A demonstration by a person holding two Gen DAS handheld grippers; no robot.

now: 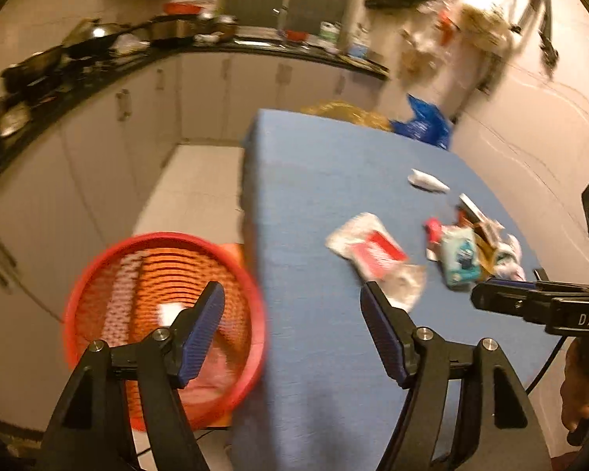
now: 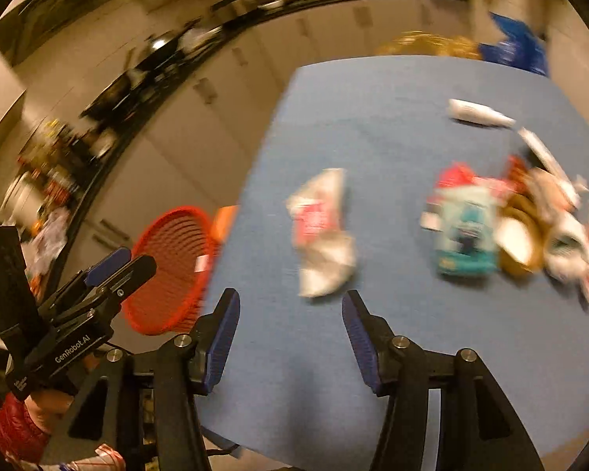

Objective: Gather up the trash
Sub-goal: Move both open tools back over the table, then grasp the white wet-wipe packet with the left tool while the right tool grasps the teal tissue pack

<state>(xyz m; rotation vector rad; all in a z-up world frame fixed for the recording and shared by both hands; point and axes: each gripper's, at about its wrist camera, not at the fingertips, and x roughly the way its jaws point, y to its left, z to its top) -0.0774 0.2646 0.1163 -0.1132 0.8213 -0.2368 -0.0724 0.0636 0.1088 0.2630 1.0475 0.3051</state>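
A red mesh basket [image 1: 157,271] [image 2: 172,271] stands on the floor off the left edge of the blue table [image 1: 318,204] [image 2: 373,117]. My left gripper [image 1: 292,300] is open and empty, one finger over the basket, the other over the table edge. A crumpled white and red wrapper [image 1: 373,253] [image 2: 322,231] lies just beyond it. My right gripper [image 2: 290,306] is open and empty just short of that wrapper. A heap of wrappers with a teal packet [image 1: 461,257] [image 2: 465,231] lies to the right, and a white tube [image 1: 428,180] [image 2: 479,113] farther back. Both views are blurred.
A dark kitchen counter [image 1: 98,62] crowded with pots curves along the left above pale cabinets. A blue plastic bag [image 1: 424,121] [image 2: 514,45] and a yellow bag [image 1: 345,112] sit past the table's far edge. The other gripper [image 1: 538,302] [image 2: 98,286] shows at each view's side.
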